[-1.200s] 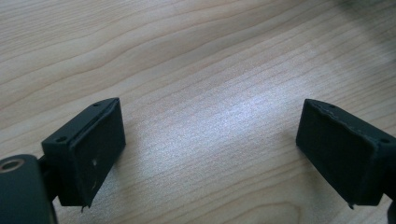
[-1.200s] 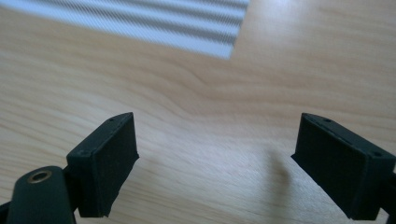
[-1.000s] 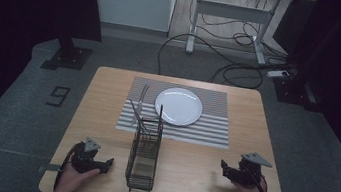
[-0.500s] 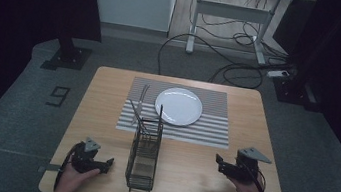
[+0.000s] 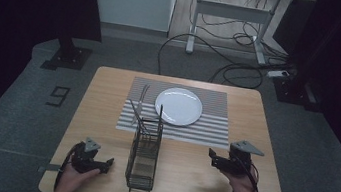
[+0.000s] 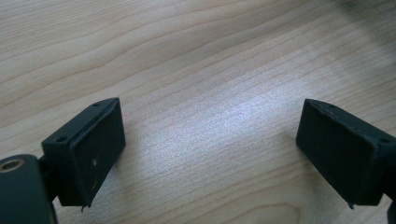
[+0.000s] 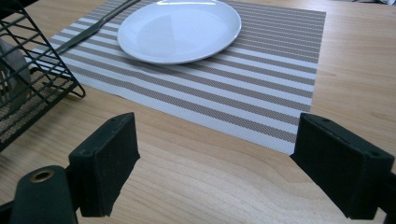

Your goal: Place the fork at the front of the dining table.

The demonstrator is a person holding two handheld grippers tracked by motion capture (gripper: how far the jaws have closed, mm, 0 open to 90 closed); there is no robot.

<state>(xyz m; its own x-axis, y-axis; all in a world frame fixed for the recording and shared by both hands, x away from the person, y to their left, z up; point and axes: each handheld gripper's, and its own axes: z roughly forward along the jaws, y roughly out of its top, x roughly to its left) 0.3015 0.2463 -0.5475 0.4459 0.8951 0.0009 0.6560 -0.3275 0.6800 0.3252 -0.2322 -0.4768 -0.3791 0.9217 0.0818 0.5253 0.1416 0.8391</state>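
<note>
My fingers are spread wide on both sides and hold nothing: the left gripper (image 6: pixel 210 158) shows bare wood between its two black pads, and the right gripper (image 7: pixel 215 172) likewise has only table (image 5: pixel 106 107) between its pads. From above, I see the left gripper (image 5: pixel 93 161) low over the near left corner of the table, and the right gripper (image 5: pixel 230 162) over the near right part, angled toward the middle. Between the two stands a black wire rack (image 5: pixel 143 158), tall and narrow, just beside the left gripper and well apart from the right one; in the right gripper view its near corner (image 7: pixel 32 79) sits at the left edge, with something pale inside that I cannot make out. Beyond the right gripper lies a striped placemat (image 7: pixel 261 79) with a white plate (image 7: pixel 180 28) on it, open table in between. A fork (image 5: pixel 143 97) lies on the mat just left of the plate (image 5: pixel 178 106), and the rack's far end reaches over the mat's near edge.
</note>
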